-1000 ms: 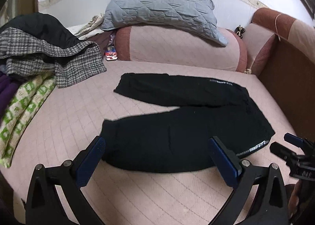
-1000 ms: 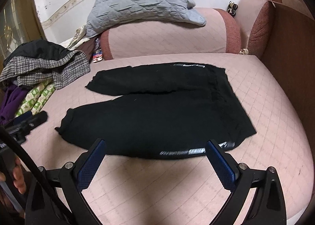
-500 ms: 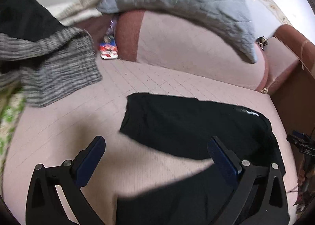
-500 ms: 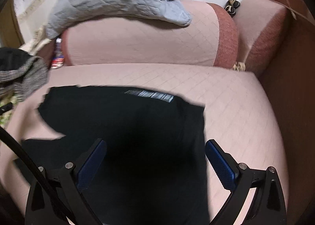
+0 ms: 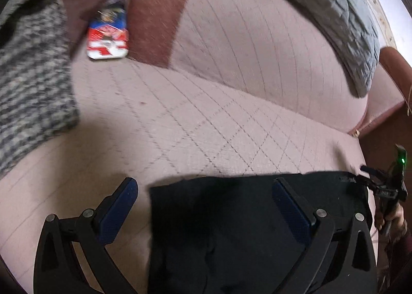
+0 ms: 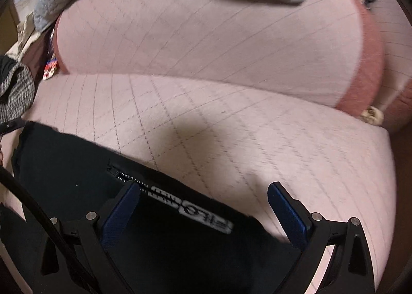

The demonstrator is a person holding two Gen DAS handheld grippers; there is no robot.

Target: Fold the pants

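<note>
The black pants [image 5: 231,222] lie flat on the pink quilted sofa seat [image 5: 195,124]. My left gripper [image 5: 204,192] is open, low over the cuff end of the far leg; the cuff edge lies between its blue pads. My right gripper [image 6: 203,197] is open, low over the far waist edge of the pants [image 6: 77,165], with the white printed stripe [image 6: 190,210] between its pads. The right gripper's tips [image 5: 370,178] show at the right edge of the left wrist view. The near leg is out of view.
A pink bolster [image 5: 270,46] with a grey quilted pillow [image 5: 342,3] on it runs along the back. A checked garment pile [image 5: 31,75] lies at the left, with a red-and-blue packet [image 5: 108,39] behind it. A brown armrest [image 6: 396,108] stands at the right.
Both grippers have moved forward and down from a high view of the whole pants to the far edge: left to the far leg's cuff, right to the waist. Both stayed open.
</note>
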